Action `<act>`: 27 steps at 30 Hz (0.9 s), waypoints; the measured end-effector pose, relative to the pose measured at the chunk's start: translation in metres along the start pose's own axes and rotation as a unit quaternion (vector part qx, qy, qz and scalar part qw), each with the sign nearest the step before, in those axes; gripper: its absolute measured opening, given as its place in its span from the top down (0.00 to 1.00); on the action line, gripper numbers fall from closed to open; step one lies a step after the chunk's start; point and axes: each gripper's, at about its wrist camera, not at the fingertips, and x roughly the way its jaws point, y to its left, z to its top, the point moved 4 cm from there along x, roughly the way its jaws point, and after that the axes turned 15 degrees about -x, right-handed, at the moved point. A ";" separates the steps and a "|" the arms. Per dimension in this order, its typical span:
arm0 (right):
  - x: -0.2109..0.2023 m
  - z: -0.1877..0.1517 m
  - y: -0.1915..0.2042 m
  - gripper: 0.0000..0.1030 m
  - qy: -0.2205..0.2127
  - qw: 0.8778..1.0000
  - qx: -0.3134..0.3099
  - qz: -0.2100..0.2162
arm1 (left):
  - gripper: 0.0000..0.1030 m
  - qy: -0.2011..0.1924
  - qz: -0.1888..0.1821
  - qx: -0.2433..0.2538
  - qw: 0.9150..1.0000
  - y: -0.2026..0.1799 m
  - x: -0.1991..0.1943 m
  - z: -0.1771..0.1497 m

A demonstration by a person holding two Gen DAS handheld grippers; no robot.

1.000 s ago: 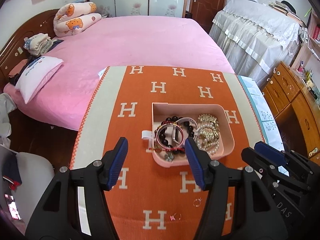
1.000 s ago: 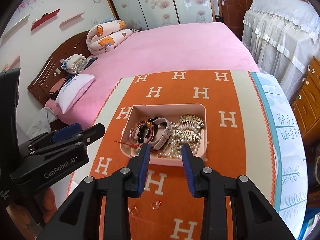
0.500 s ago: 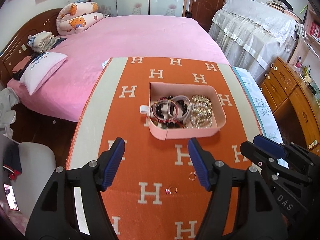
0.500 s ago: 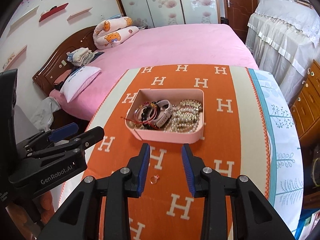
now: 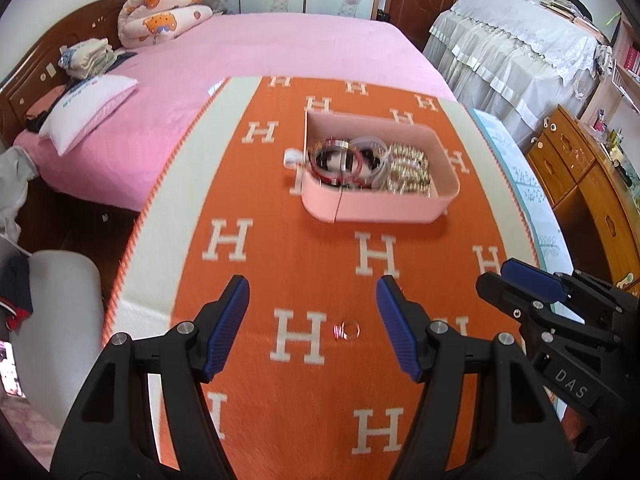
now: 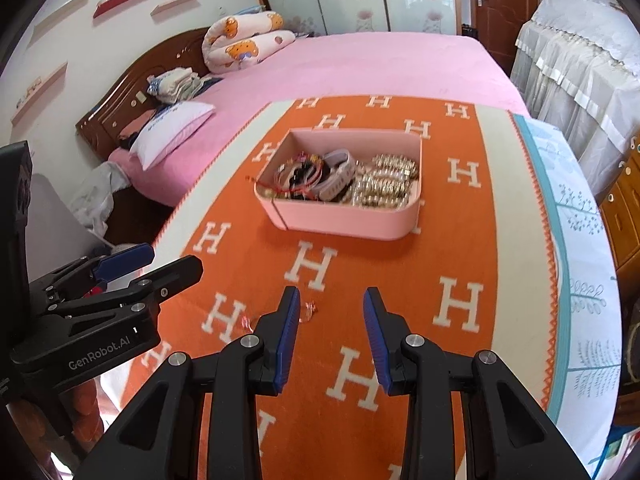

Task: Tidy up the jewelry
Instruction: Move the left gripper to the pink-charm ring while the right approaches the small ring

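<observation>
Orange woven cloth (image 5: 304,264) patterned with pale H letters covers the table in a bedroom, and on it your two small rings wait to be sorted. In the left wrist view one thin ring (image 5: 347,330) lies flat on the cloth, between and just ahead of the blue pads of your left gripper (image 5: 312,320), whose jaws stand wide apart with nothing in them. In the right wrist view a second small ring (image 6: 309,309), with a pink glint, lies just beside the left pad of your right gripper (image 6: 331,332); those jaws are narrower but also apart and empty.

Expect both rings to be very light, hard, smooth and slippery, and apt to skid or flip on the nap if pinched off-centre. Lying flat, they offer little edge, so you would likely do best to bring the pads down on opposite sides of the band.

Farther up the cloth, well apart from the rings, sits the pink rounded-corner tray (image 6: 340,220), its matte walls holding beaded bracelets, a red cord, a pale strap and pearl-and-gold strands heaped together.
</observation>
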 end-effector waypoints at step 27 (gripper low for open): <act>0.058 -0.064 0.005 0.68 0.047 0.999 -0.010 0.015 | 0.40 0.056 -0.026 0.073 0.995 -0.005 0.079 -0.048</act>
